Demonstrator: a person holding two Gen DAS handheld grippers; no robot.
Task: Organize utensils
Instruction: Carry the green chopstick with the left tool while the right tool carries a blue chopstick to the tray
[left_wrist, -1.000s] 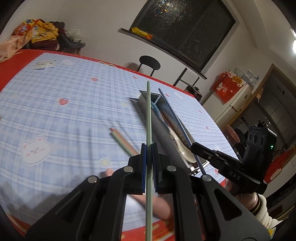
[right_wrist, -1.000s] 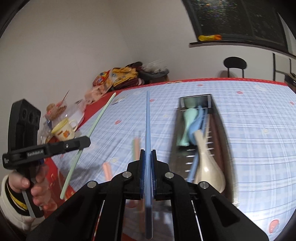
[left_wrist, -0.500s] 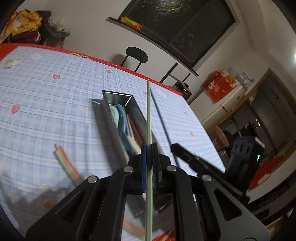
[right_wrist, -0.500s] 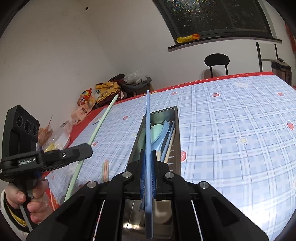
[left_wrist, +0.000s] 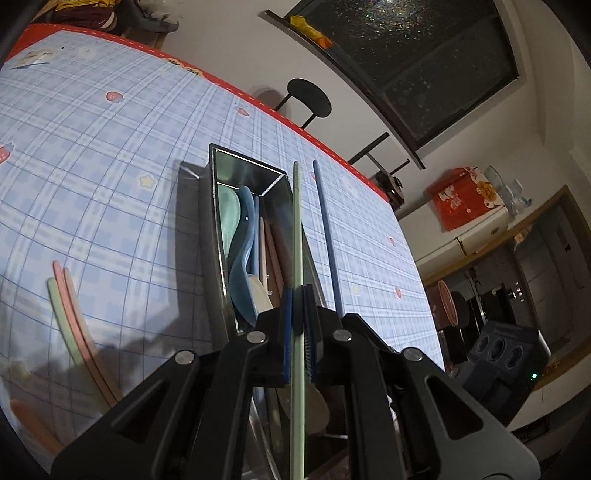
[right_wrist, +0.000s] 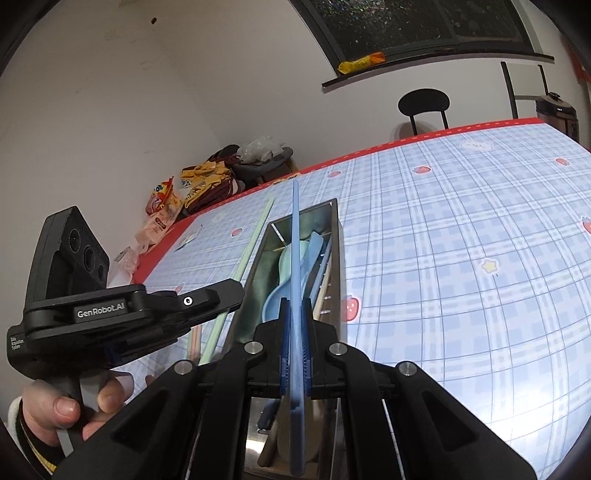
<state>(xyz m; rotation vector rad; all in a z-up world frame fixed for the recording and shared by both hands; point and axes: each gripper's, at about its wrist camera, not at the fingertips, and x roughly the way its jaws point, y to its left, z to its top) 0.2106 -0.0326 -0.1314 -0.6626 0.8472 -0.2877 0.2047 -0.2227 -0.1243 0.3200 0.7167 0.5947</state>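
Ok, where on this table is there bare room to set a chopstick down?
Bare blue checked tablecloth lies right of the metal utensil tray, toward the red edge. The tray is crowded with spoons. Left of it lie loose pink and green chopsticks.

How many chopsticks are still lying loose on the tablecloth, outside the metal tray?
3: one green chopstick and two pink chopsticks lie side by side left of the metal tray. More may be hidden behind the grippers.
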